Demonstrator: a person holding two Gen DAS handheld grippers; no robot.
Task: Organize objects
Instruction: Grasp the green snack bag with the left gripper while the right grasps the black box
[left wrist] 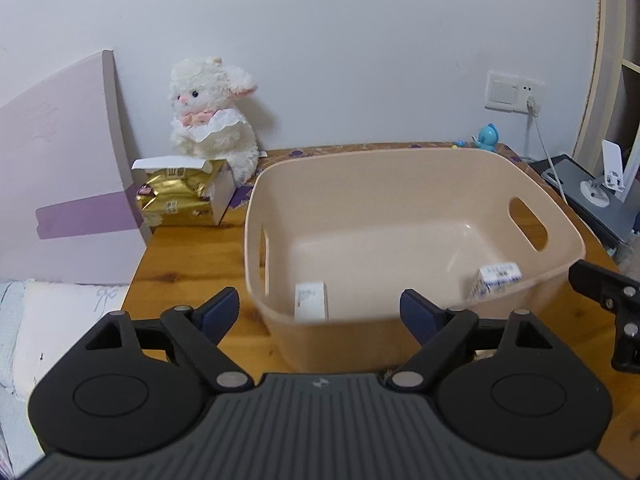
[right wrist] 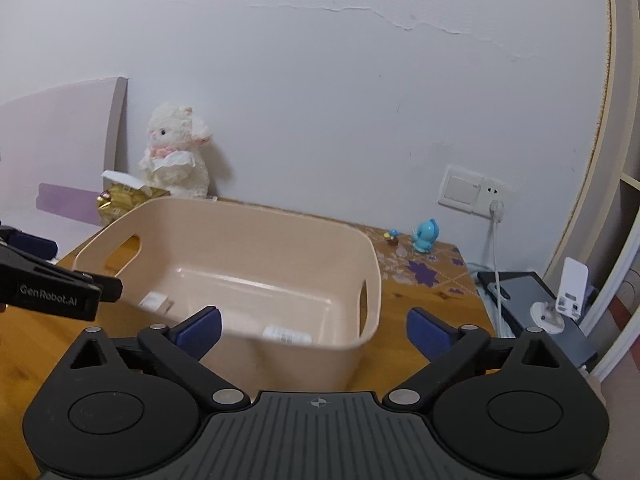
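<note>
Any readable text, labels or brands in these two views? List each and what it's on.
"GenRobot.AI": on the left gripper, seen in the right wrist view.
Gold packet: dark print, too blurred to read.
White box in the beige bin: label too small to read.
Blue-printed box in the bin: barcode-like label, unreadable.
White device on its stand: stickers unreadable.

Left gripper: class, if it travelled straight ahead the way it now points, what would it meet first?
Most likely the near wall of the beige basket, which fills the gap ahead of the open left gripper. Depth is uncertain in this fisheye view.

Plush lamb (left wrist: 212, 120); blue figurine (left wrist: 487, 137); wall socket (left wrist: 514, 92)
</note>
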